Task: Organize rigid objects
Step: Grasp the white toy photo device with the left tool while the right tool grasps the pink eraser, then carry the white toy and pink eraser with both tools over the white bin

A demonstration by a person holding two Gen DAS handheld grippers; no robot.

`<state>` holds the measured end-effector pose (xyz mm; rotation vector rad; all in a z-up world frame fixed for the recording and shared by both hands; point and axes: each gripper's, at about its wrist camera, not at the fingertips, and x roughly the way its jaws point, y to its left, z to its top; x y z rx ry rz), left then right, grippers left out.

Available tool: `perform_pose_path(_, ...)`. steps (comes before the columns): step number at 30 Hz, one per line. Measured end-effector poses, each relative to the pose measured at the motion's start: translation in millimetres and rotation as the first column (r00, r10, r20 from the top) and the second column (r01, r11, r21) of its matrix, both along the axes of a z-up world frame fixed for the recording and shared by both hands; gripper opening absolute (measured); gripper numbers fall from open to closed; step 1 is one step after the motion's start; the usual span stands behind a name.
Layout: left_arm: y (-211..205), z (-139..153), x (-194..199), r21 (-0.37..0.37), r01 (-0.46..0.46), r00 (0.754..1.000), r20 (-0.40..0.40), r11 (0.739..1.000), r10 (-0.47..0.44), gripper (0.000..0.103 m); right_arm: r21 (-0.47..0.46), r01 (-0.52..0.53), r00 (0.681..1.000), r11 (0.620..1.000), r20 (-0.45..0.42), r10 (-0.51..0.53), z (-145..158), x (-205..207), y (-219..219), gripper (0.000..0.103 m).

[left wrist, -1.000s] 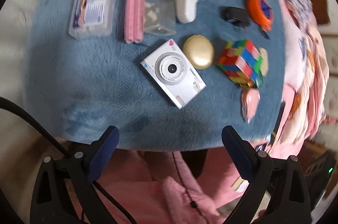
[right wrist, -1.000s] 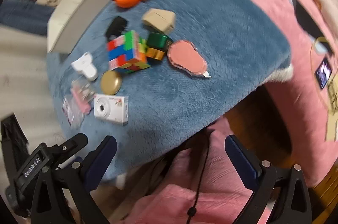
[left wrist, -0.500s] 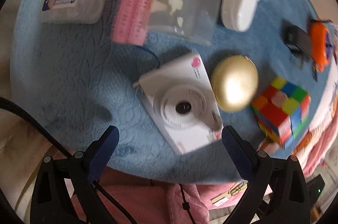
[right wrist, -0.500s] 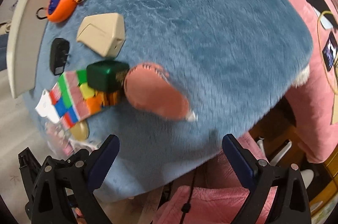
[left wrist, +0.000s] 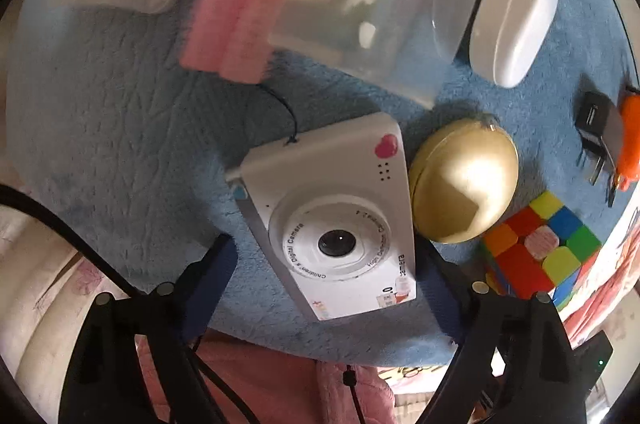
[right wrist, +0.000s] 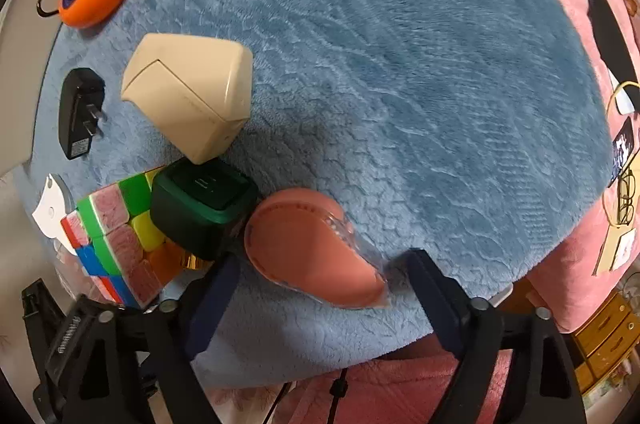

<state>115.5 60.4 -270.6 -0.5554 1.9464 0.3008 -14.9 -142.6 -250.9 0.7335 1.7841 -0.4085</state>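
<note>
1. Left wrist view first: your biggest surface is the blue plush mat [left wrist: 120,128], carrying everything you have to sort.
2. Your left gripper [left wrist: 326,284] stands spread wide, holding nothing, its fingers flanking the near end of the white toy camera [left wrist: 332,216] without touching it.
3. That camera lies flat, lens up, tilted across your jaw line, just beside the gold egg-shaped case [left wrist: 464,184].
4. Your right gripper [right wrist: 320,288] is likewise spread and empty, straddling the pink oval pad [right wrist: 312,248], which lies near the mat's front edge beside the green box [right wrist: 204,208].
5. You appear to be at the reach step on both sides. Next, lower, square each gripper's fingers to its object's narrow sides, then close.
</note>
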Motion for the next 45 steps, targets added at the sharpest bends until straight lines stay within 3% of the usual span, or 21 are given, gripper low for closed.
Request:
perform_pose_path(4, 18, 4, -2, 0.0, -0.026, 1.0, 0.003, 1.0, 0.026, 0.082, -0.02, -0.05, 0.998, 0.999, -0.043, 0.049, -14, 28, 10, 0.079)
perform_pose_path(9, 24, 15, -4, 0.009, -0.063, 0.998, 0.024, 0.998, 0.063, 0.061, -0.046, -0.067, 0.996, 0.997, -0.065, 0.064, -20, 46, 25, 0.066)
perform_pose_path(14, 62, 22, -15, -0.036, -0.12, 0.992, 0.045, 0.992, 0.122, 0.06, -0.048, -0.064, 0.997, 0.997, -0.055, 0.062, -14, 44, 21, 0.063)
perform_pose_path(19, 96, 28, -36, -0.087, -0.127, 0.989, 0.061, 0.988, 0.132, 0.06, -0.041, -0.049, 0.999, 0.998, -0.023, 0.048, -4, 20, 4, 0.063)
perform_pose_path(21, 106, 32, -44, -0.112, -0.121, 0.989, 0.075, 0.986, 0.13, 0.06, -0.036, -0.043, 0.999, 0.998, -0.015, 0.042, 15, -1, 2, 0.063)
perform_pose_path(25, 119, 63, -74, -0.142, -0.073, 0.986, 0.138, 0.987, 0.093, 0.06, -0.025, -0.037, 0.999, 0.999, 0.004, 0.037, 19, -19, 22, 0.063)
perform_pose_path(28, 138, 74, -91, -0.122, -0.017, 0.988, 0.152, 0.992, 0.035, 0.06, -0.018, -0.028, 0.999, 0.999, 0.014, 0.028, 26, -36, 36, 0.063)
perform_pose_path(37, 215, 89, -164, -0.103, 0.045, 0.983, 0.182, 0.994, -0.025, 0.06, -0.04, -0.006, 0.995, 0.999, 0.103, 0.011, 39, -87, 64, 0.063)
perform_pose_path(40, 237, 98, -199, -0.072, 0.061, 0.982, 0.185, 0.996, -0.047, 0.06, -0.045, -0.003, 0.991, 0.999, 0.132, 0.009, 49, -103, 70, 0.063)
perform_pose_path(45, 272, 121, -224, -0.047, 0.086, 0.968, 0.238, 0.995, -0.073, 0.06, -0.063, -0.006, 0.979, 0.998, 0.202, 0.018, 76, -128, 81, 0.063)
